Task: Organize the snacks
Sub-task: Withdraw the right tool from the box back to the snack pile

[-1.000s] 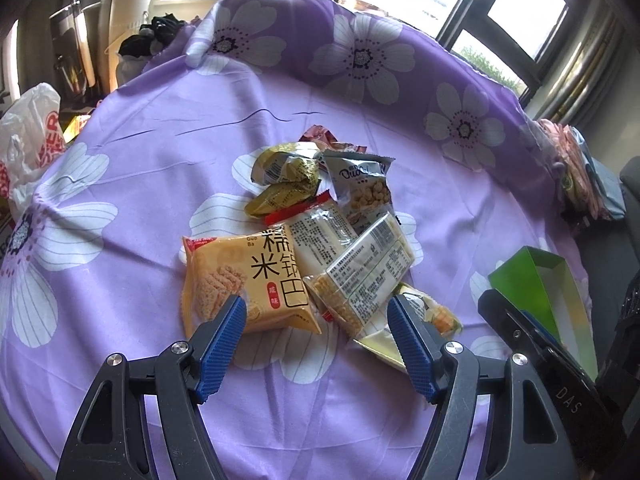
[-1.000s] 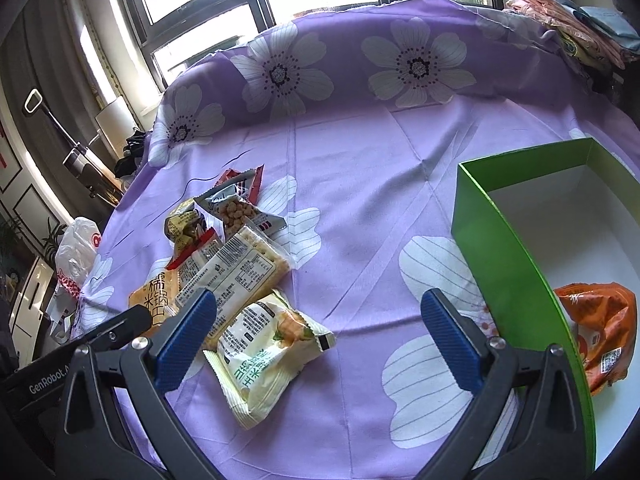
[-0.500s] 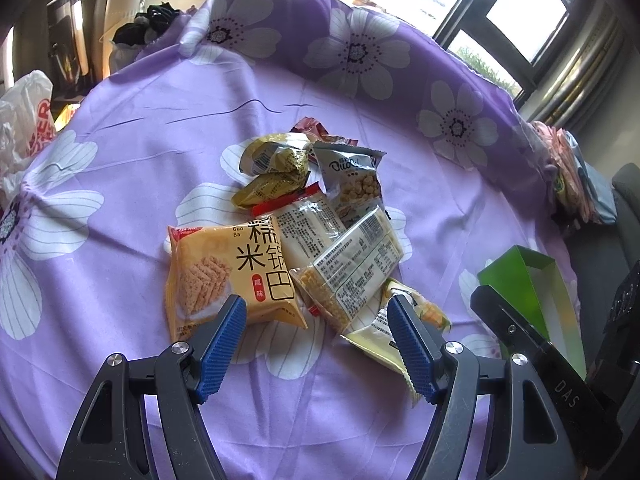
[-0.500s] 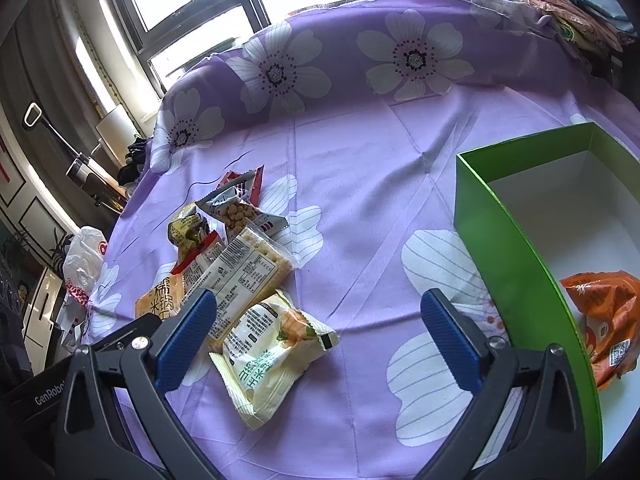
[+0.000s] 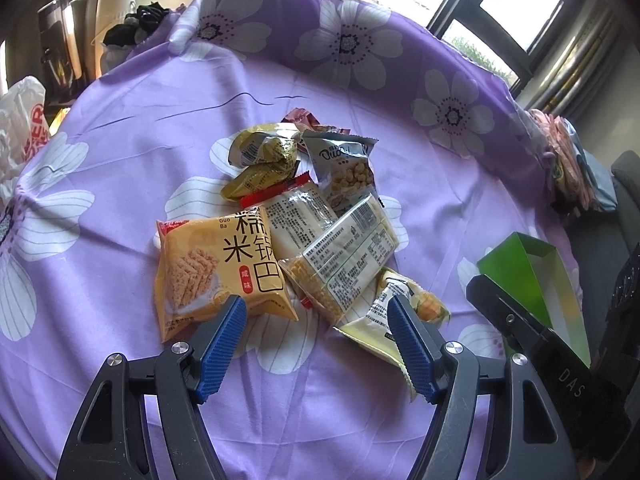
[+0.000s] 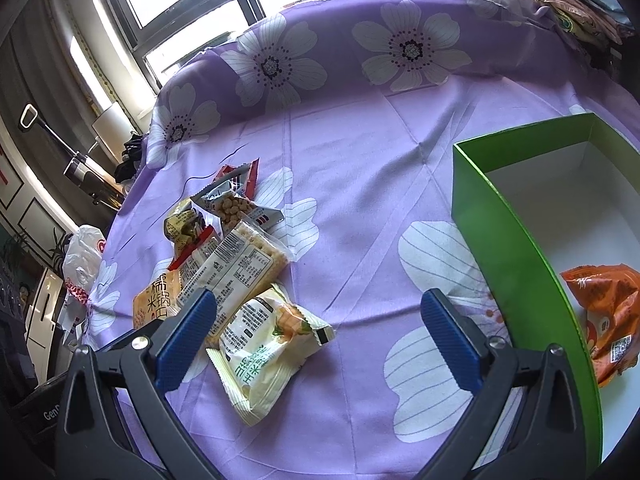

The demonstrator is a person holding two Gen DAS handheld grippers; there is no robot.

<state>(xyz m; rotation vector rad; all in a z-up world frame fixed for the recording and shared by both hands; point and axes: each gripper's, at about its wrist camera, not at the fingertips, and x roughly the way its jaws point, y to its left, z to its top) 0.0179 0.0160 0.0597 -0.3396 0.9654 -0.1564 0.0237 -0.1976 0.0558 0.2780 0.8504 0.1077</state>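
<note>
Several snack packets lie heaped on the purple flowered cloth (image 5: 120, 152). An orange rice-cracker bag (image 5: 216, 272) sits nearest my left gripper (image 5: 316, 304), which is open and empty just short of the heap. A clear cracker pack (image 5: 344, 256) leans across the pile, beside a pale cream packet (image 6: 268, 344) and a chickpea bag (image 5: 348, 168). My right gripper (image 6: 318, 300) hangs open over bare cloth between the cream packet and a green box (image 6: 508, 240). An orange packet (image 6: 608, 308) lies inside the box.
A white plastic bag (image 5: 20, 128) sits off the table's left edge. Folded fabrics (image 6: 576, 8) are piled at the far right by the window. The right gripper's black body (image 5: 552, 364) shows at the lower right of the left wrist view, in front of the green box (image 5: 524, 276).
Only a slight sway of both views; the packets and the box lie where they were, and both grippers stay open at the same width.
</note>
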